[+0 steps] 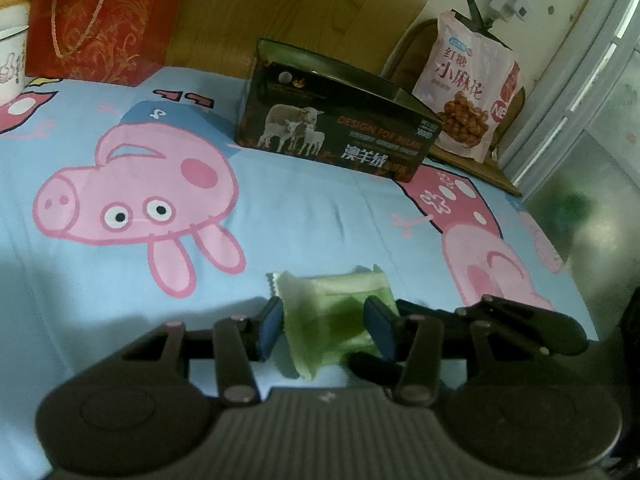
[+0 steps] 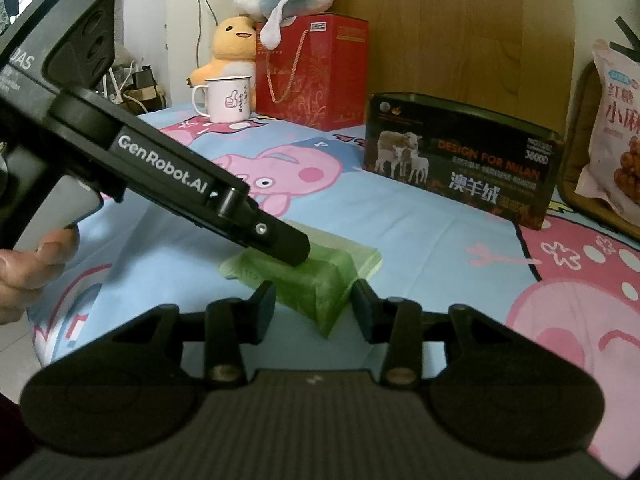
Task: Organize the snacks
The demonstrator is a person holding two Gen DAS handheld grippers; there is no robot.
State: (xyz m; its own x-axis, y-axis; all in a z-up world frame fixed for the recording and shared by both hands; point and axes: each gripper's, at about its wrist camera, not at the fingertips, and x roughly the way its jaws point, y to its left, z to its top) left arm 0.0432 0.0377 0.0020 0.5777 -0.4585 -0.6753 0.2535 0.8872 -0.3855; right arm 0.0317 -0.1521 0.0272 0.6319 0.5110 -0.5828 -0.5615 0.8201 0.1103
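A small green snack packet (image 1: 324, 312) lies on the blue pig-print sheet (image 1: 320, 216). My left gripper (image 1: 324, 326) straddles it, one blue pad on each side, jaws wide enough that I cannot tell if they press it. In the right wrist view the same packet (image 2: 316, 288) lies between my right gripper's (image 2: 314, 308) open fingers, and the left gripper's tip (image 2: 288, 246) rests on top of it. A dark open box with sheep pictures (image 1: 340, 132) stands at the back, also in the right wrist view (image 2: 460, 160).
A pink bag of fried dough twists (image 1: 468, 88) leans behind the box on a wooden board. A red gift bag (image 2: 312, 72), a white enamel mug (image 2: 226, 98) and plush toys (image 2: 232, 48) stand at the back left. The bed edge drops off to the left.
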